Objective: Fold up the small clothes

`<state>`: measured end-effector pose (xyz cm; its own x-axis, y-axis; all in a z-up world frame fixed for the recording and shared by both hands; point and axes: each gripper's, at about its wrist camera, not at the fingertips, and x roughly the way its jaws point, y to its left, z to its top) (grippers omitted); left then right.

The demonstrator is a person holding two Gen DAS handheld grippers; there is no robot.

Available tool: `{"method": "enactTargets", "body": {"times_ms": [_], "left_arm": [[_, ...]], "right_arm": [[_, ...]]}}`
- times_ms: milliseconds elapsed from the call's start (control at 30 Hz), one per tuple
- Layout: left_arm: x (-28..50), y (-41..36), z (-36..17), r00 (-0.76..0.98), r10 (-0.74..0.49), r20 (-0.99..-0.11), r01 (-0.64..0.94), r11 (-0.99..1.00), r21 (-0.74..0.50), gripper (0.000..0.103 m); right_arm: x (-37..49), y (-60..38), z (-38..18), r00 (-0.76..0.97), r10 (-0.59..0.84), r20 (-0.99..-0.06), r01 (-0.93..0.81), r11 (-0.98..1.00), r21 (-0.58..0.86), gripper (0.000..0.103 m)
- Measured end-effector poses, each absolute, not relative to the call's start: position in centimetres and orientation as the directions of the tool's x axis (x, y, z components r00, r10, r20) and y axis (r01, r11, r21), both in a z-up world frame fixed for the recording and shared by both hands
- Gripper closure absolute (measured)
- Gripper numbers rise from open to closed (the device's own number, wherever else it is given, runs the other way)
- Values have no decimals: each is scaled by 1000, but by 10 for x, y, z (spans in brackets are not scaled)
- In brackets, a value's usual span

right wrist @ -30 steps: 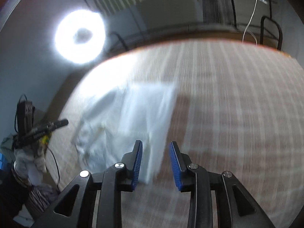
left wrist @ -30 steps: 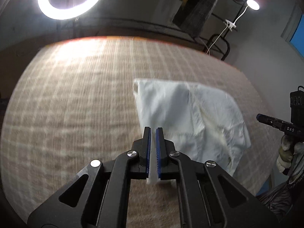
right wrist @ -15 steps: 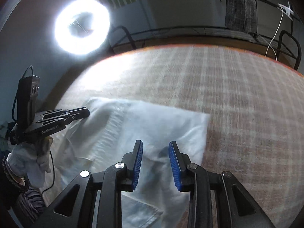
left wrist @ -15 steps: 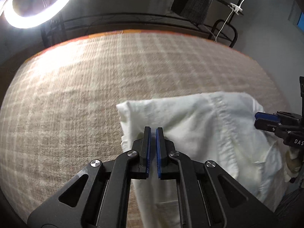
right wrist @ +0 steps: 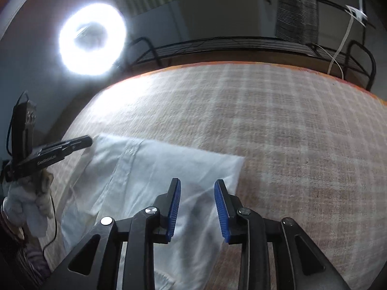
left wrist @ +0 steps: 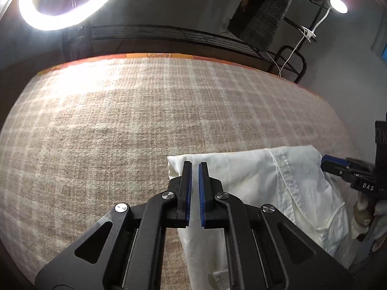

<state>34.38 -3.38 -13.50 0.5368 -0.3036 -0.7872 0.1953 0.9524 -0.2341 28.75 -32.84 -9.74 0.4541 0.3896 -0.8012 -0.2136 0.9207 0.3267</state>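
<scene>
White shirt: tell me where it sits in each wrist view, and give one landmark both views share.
Left wrist view: the white shirt fills the lower right, on the checked blanket.
Right wrist view: the white shirt lies lower left of centre.
Shared landmark: the ring light, upper left in both.

Dim room — glaring ring light (left wrist: 65, 2) at upper left, fisheye-bent edges, slight blur in right view.

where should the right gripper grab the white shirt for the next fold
Judging by how it lies, take the white shirt at its free corner, coming from the bare blanket side. The edge there is straight and flat, so open fingers can straddle it.
</scene>
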Motion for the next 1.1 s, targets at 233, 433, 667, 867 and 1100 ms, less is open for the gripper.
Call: {"method": "enactTargets", "body": {"times_ms": [233,433,667,867,1100], "left_arm": [[346,-36,-158,505,-251,-826,196,965,-173,100],[323,-12,-137,541,-217,-813,148,976,-162,99],[292,1,-103,541,-328,-774,127,942,-311,49],[272,6,-118,460,-427,-778,61,890,-453,49],[271,19,-148,412,-495,-765,-44,828,-559,49]], "right_arm": [[296,-332,-124,398,316,-861,-173,948,268,68],[285,-361,-107,429,296,-853,-121,955,270,66],[248,-375,-76,480,352,-804,-145,935,323,41],[223,-367,-77,468,341,-815,-150,940,308,31],[216,-368,-94,387,389,-836,-117,920,374,32]]}}
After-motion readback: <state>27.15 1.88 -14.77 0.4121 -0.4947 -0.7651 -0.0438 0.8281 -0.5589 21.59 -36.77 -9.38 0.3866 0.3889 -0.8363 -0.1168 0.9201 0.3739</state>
